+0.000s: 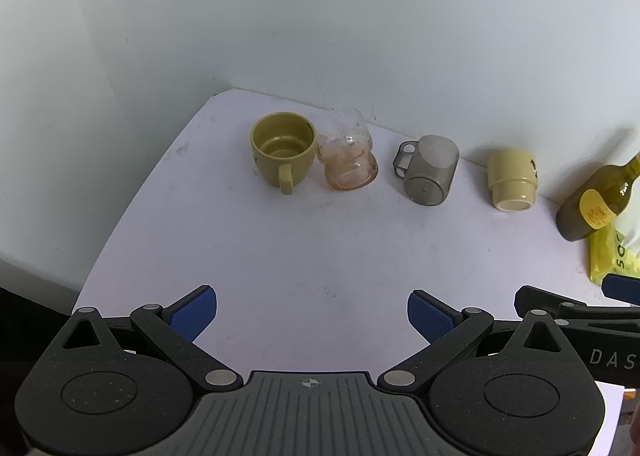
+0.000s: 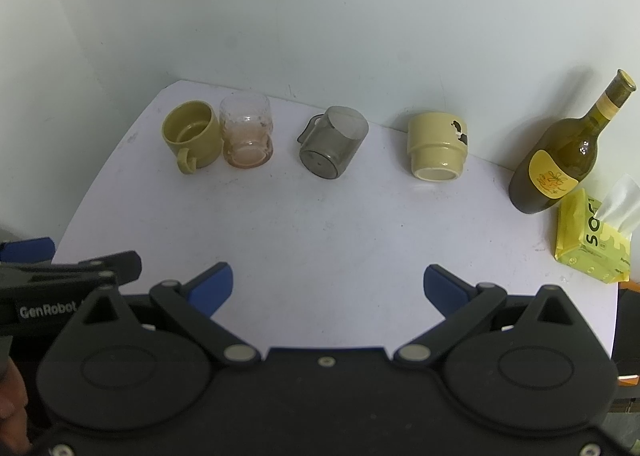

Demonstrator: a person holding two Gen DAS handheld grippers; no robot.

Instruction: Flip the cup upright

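Observation:
Several cups stand in a row at the back of the white table [image 1: 320, 256]. An olive mug [image 1: 282, 150] [image 2: 192, 136] and a clear glass [image 1: 348, 156] [image 2: 247, 131] stand upright and touch each other. A grey translucent mug [image 1: 430, 170] [image 2: 333, 142] and a cream cup [image 1: 512, 180] [image 2: 437, 146] stand upside down, bases up. My left gripper [image 1: 312, 316] is open and empty near the front edge. My right gripper [image 2: 328, 288] is open and empty beside it, to its right.
A green wine bottle [image 2: 560, 160] [image 1: 596, 200] with a yellow label stands at the back right. A yellow tissue pack [image 2: 596, 240] lies in front of it. A pale wall runs behind the table [image 2: 320, 236]. The table's left edge drops off.

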